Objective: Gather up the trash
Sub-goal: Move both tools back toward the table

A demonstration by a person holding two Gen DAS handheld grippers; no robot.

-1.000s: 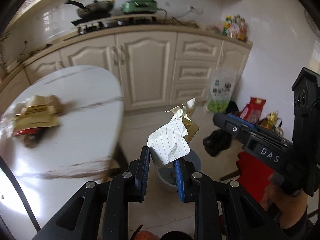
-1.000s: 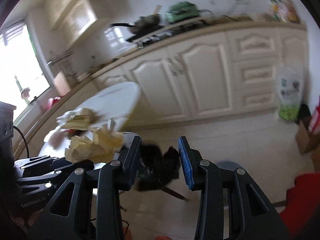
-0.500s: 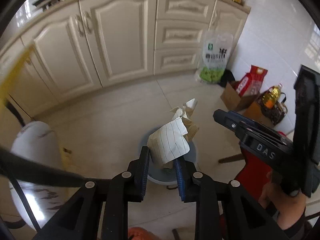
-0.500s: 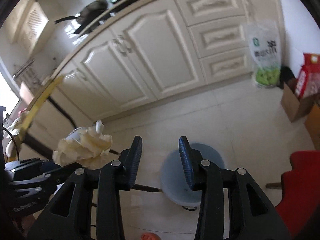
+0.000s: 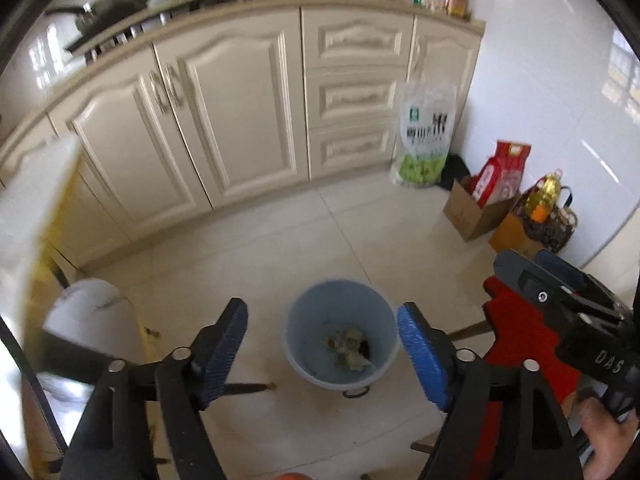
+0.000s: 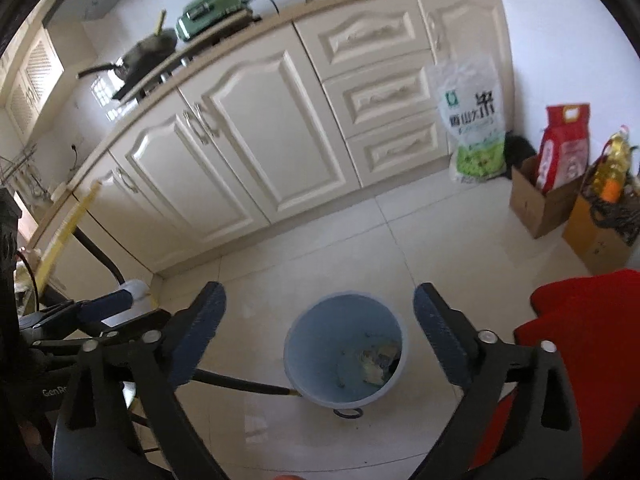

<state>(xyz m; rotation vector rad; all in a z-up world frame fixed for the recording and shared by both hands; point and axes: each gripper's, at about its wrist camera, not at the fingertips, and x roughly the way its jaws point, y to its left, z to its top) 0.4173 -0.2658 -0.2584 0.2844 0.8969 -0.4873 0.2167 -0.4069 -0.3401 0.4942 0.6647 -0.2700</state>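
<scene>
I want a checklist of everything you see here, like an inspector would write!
Surface: pale tiled floor, bare around the bin.
Job's things: round light-blue plastic bin on the floor, crumpled paper trash at its bottom.
Clutter: green-and-white plastic sack, red bag in a cardboard box, yellow oil bottle.
Grippers: left gripper and right gripper above the bin, jaws opening, nothing between the fingers.
Cables: black cord at the left edge.
Surroundings: cream cabinets, dark pan and green appliance on the counter, red seat.
</scene>
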